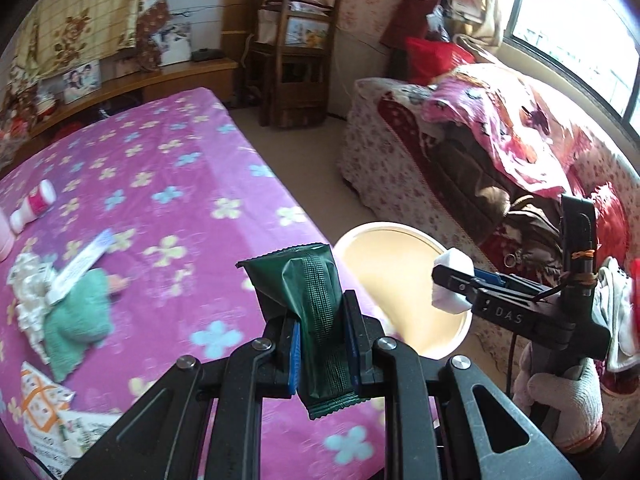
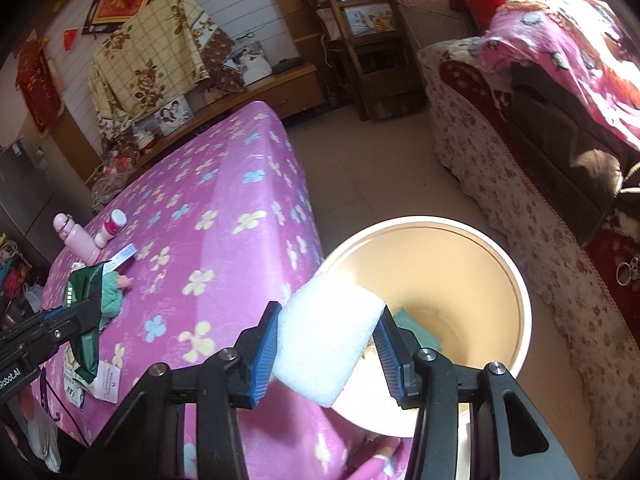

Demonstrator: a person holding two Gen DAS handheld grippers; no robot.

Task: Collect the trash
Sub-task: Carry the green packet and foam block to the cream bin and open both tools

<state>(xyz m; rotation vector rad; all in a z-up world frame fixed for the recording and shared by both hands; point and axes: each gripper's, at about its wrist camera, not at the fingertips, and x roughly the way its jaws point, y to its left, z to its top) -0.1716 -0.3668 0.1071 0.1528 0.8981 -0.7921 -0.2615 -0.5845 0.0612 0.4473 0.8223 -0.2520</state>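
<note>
1. Left gripper (image 1: 320, 354): jaws closed on a dark green wrapper (image 1: 310, 312), held upright over the near edge of the bed (image 1: 192, 168).
2. Right gripper (image 2: 326, 354): jaws clamped on a white foam block (image 2: 326, 340), above the rim of the bin.
3. Cream bin (image 2: 520, 300): on the floor beside the bed, a green scrap (image 2: 416, 330) inside.
4. Bed, further off: green cloth (image 1: 76, 312), white-and-pink bottle (image 1: 34, 204), paper strip (image 1: 86, 258).
</note>
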